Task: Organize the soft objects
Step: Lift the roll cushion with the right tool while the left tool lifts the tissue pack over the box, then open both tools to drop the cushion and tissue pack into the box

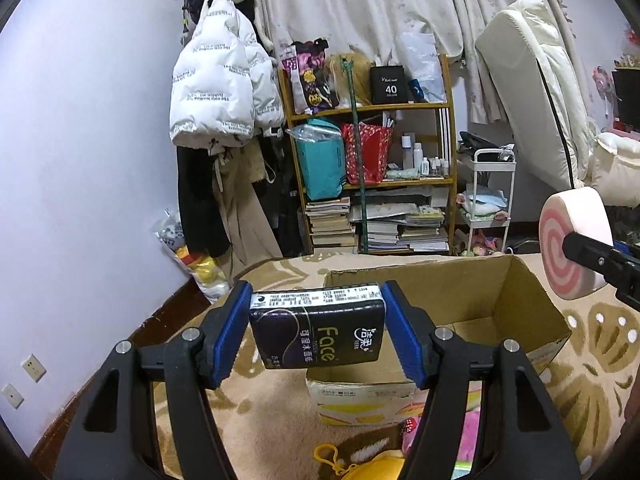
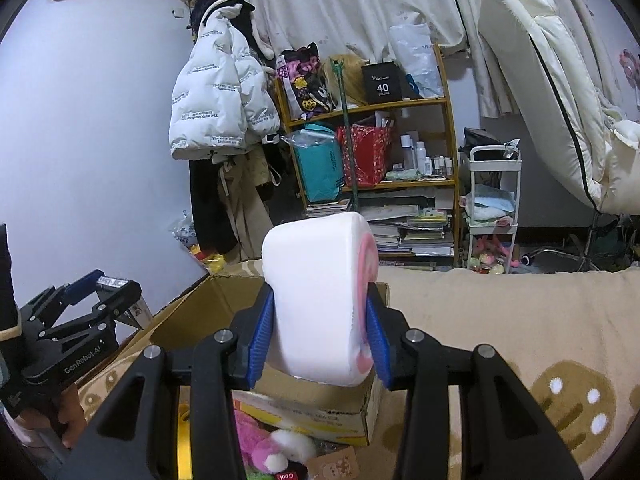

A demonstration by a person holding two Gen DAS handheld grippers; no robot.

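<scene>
Holding a dark tissue pack (image 1: 316,330) crosswise, the left hand-held gripper (image 1: 316,334) has its blue pads (image 1: 230,332) pressed on the pack's two short ends, so the pack hangs in the air in front of an open cardboard box (image 1: 520,300). The right hand-held gripper (image 2: 318,330) clamps a white cushion roll (image 2: 316,304) with a pink swirl on its end; its pads sit low on the roll's sides, and most of the roll stands above them. Both loads hover near the box's near edge, not yet over its middle, as far as these views tell. The box stands on a tan patterned blanket (image 2: 520,320), and its inside looks bare.

Below the grippers lie more soft things: a pink plush (image 2: 256,440) and a yellow toy with a keyring (image 1: 360,466).

Risks, as I judge them: the pack is gripped only by its ends, and a soft pack can buckle and slip out if squeezed less or swung. The roll is top-heavy in its grip and could tip forward out of the pads. Releasing too early would drop either thing onto the box's front wall or onto the blanket. The two grippers are also near each other, so bringing both over the box at once could make them knock together.
</scene>
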